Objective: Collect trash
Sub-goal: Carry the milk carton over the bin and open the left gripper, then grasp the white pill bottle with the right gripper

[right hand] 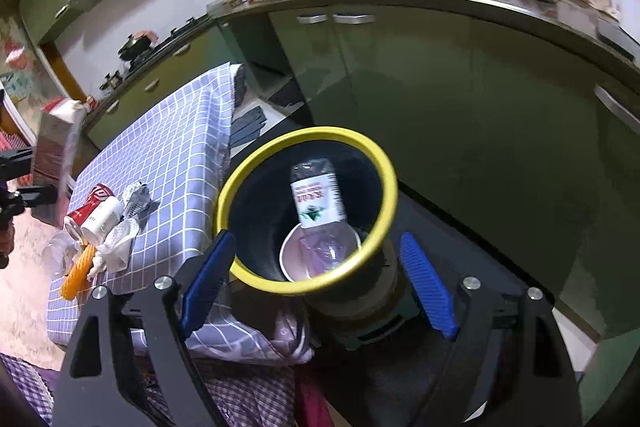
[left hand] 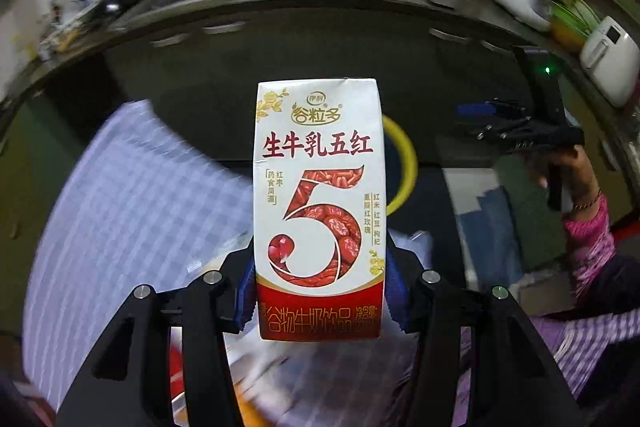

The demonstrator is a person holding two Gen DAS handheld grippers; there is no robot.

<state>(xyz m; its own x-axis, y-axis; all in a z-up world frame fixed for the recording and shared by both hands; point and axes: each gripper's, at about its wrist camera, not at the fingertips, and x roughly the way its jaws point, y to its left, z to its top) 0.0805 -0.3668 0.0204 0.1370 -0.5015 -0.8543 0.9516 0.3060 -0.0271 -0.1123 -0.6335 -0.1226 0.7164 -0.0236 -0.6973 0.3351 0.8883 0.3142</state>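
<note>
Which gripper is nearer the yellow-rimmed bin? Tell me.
Right. The right gripper hangs open just above the bin. The left gripper, shut on the milk carton, is farther back, over the checked table.

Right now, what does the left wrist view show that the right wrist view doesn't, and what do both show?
Left wrist only: the printed front of the white-and-red milk drink carton, clamped in the left hand-held gripper.

Right wrist only: a clear plastic bottle and white paper cup inside the bin, plus the open right hand-held gripper.

Both: the yellow-rimmed black bin and purple checked tablecloth.
</note>
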